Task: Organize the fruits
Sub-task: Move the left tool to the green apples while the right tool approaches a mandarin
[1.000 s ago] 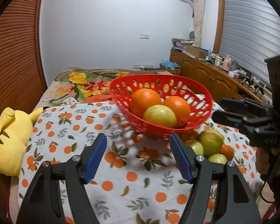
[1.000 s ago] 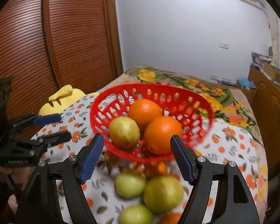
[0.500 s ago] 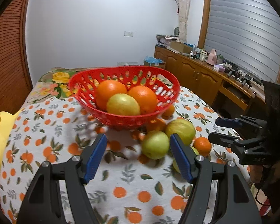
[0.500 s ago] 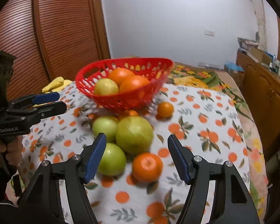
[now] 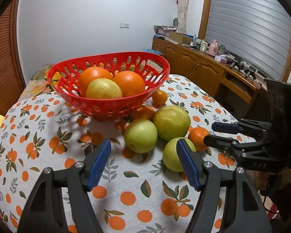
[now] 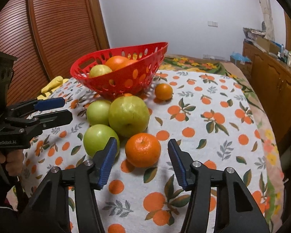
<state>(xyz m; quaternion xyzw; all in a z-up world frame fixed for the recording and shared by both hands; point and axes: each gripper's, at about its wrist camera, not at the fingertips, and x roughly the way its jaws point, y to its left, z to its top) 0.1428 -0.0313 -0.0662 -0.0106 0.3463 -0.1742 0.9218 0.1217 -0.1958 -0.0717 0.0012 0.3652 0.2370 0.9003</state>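
A red basket (image 5: 110, 106) on the orange-print tablecloth holds two oranges (image 5: 129, 81) and a yellow-green fruit (image 5: 103, 88). In front of it lie three green apples (image 6: 129, 115) and a tangerine (image 6: 143, 149); a smaller tangerine (image 6: 163, 91) sits by the basket. My right gripper (image 6: 142, 145) has its jaws closing either side of the near tangerine, and the pads stand clear of its skin. My left gripper (image 5: 143, 153) is open with nothing between its fingers, just short of a green apple (image 5: 140, 136). Each gripper shows in the other's view: the right gripper (image 5: 209, 134), the left gripper (image 6: 67, 108).
A yellow plush toy (image 6: 52, 83) lies at the table's far left. A louvred wooden door (image 6: 48, 29) stands behind it. A cluttered wooden sideboard (image 5: 203, 69) runs along the right wall. The tablecloth (image 6: 213, 136) drops off at the right edge.
Both grippers have come lower and closer to the loose fruit in front of the basket. The right jaws have narrowed around the near tangerine. The left jaws keep the same gap.
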